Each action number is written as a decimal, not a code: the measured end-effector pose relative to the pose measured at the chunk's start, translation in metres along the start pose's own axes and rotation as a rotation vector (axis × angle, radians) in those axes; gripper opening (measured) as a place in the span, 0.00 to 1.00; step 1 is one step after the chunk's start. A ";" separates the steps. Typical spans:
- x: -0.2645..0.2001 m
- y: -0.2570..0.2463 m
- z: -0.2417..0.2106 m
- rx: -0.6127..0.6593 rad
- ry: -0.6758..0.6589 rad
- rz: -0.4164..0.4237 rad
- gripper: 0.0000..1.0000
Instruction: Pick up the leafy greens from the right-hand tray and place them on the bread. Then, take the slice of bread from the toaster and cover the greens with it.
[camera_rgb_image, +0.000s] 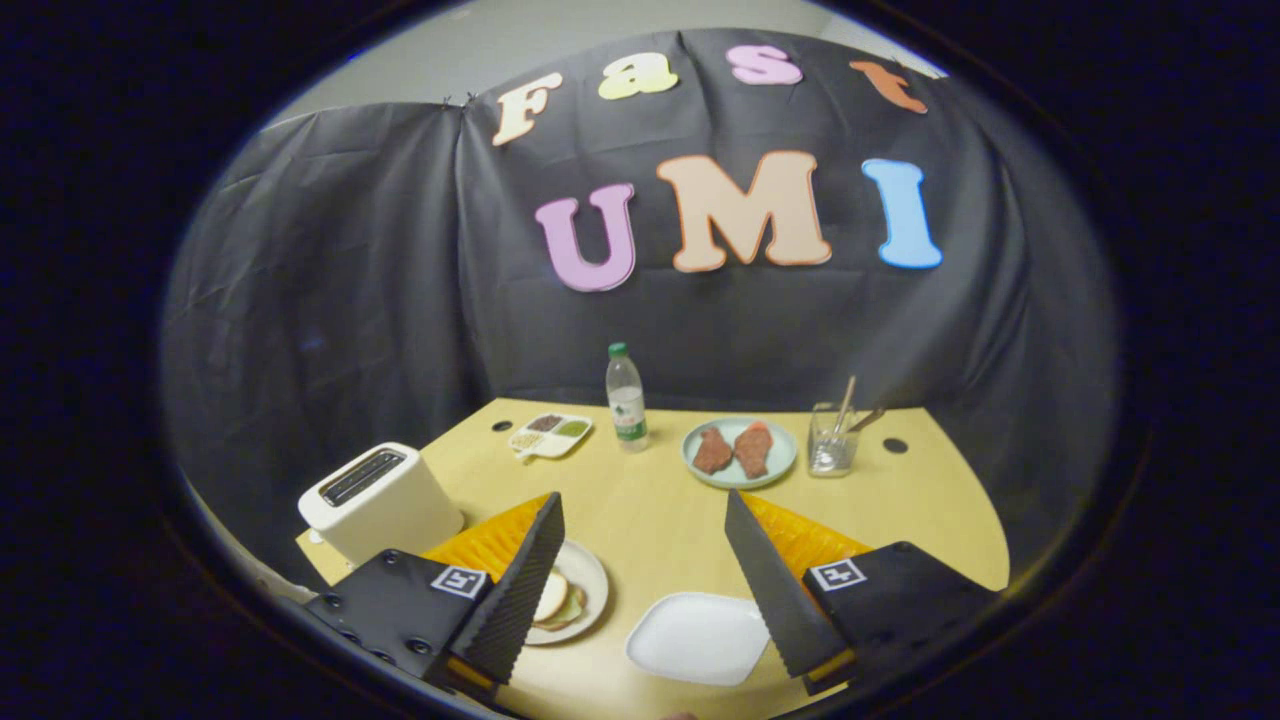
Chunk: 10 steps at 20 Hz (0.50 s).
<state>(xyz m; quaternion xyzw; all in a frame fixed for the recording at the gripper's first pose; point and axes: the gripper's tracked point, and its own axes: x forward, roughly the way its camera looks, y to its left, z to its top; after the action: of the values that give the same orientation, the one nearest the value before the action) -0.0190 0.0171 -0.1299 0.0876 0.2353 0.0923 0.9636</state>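
Note:
My gripper (643, 497) is open and holds nothing, hovering above the yellow table (650, 540). A round plate (590, 575) sits just beside my left finger (520, 585), partly hidden by it. On it lies a pale bread slice (550, 597) with a bit of green leaf (573, 608) at its edge. A white square tray (700, 635) lies low between the fingers and looks bare. The white toaster (380, 500) stands to the left beyond the left finger; its slots are dark and I cannot tell what is inside.
Further back on the table stand a clear water bottle (626, 400), a light blue plate (775, 460) with two brown meat pieces, a glass (832, 445) holding utensils, and a small divided dish (550, 435). The black cloth wall closes the back.

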 end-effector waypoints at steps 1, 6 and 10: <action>-0.006 -0.005 0.012 -0.008 -0.044 -0.022 1.00; -0.029 -0.036 0.060 -0.034 -0.199 -0.132 1.00; -0.044 -0.056 0.084 -0.042 -0.279 -0.186 1.00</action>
<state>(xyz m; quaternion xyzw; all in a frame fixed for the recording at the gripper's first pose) -0.0107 -0.0571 -0.0491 0.0574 0.1042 -0.0054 0.9929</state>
